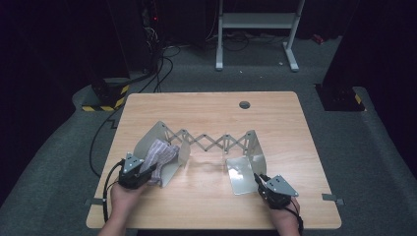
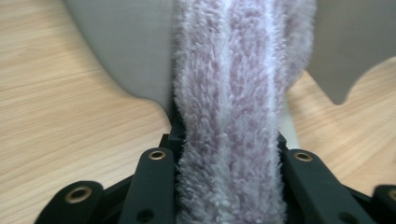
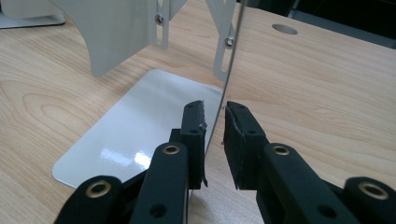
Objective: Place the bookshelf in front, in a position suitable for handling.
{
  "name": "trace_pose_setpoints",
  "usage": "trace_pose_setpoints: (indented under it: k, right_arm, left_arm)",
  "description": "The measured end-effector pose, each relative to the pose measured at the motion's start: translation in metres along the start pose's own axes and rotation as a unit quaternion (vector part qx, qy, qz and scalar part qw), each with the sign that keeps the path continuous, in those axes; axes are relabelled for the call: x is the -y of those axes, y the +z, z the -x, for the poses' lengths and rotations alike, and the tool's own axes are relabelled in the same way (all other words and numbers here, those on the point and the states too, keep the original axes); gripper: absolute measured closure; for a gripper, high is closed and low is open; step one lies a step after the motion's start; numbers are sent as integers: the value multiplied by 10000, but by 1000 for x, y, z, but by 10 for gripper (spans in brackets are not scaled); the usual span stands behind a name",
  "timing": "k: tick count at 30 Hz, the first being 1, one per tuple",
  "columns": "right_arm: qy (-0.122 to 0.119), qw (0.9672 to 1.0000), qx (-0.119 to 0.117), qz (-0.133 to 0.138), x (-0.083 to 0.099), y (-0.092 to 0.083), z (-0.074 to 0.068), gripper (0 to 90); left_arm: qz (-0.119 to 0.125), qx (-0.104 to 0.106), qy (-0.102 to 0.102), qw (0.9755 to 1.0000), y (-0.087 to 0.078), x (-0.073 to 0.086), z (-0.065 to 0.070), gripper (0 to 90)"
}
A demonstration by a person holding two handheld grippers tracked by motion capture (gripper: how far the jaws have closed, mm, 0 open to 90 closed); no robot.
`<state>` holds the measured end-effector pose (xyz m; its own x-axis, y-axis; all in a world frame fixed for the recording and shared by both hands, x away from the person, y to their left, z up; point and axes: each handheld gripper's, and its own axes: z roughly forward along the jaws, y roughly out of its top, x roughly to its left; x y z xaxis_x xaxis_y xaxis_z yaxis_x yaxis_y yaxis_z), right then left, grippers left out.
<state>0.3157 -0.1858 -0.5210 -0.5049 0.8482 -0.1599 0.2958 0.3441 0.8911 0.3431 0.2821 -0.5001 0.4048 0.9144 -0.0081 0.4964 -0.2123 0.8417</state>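
Note:
A grey metal expanding rack [image 1: 206, 140] with a scissor lattice stands across the middle of the wooden table [image 1: 206, 110]. A fuzzy lavender-and-white striped cloth [image 1: 160, 152] is draped between the rack's left plates [image 2: 130, 51]. My left gripper [image 1: 147, 173] is shut on the near end of this cloth [image 2: 229, 116], which fills the gap between the jaws [image 2: 229, 154]. At the rack's right end, my right gripper [image 1: 258, 178] straddles the near edge of the thin upright plate [image 3: 229, 70]. Its jaws [image 3: 214, 116] stand slightly apart, with a gap on the right side. The flat base plate [image 3: 140, 126] lies to the left.
A round cable hole [image 1: 244, 104] sits near the table's far edge. Past the table, a white stand [image 1: 255, 22] and black cables [image 1: 160, 64] are on the grey floor. Bare wood lies between the two hands.

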Motion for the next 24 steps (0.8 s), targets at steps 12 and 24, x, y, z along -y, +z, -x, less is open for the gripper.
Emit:
trace_pose_setpoints:
  k: [12,24]
  right_arm:
    - [-218,9993,-304,28,-7,6,-20,802]
    - [-351,9984,-431,62,-8,6,-27,743]
  left_arm:
    - [17,-504,-236,9984,-5,5,-26,670]
    - [153,-42,-186,9997,-10,-1,-3,669]
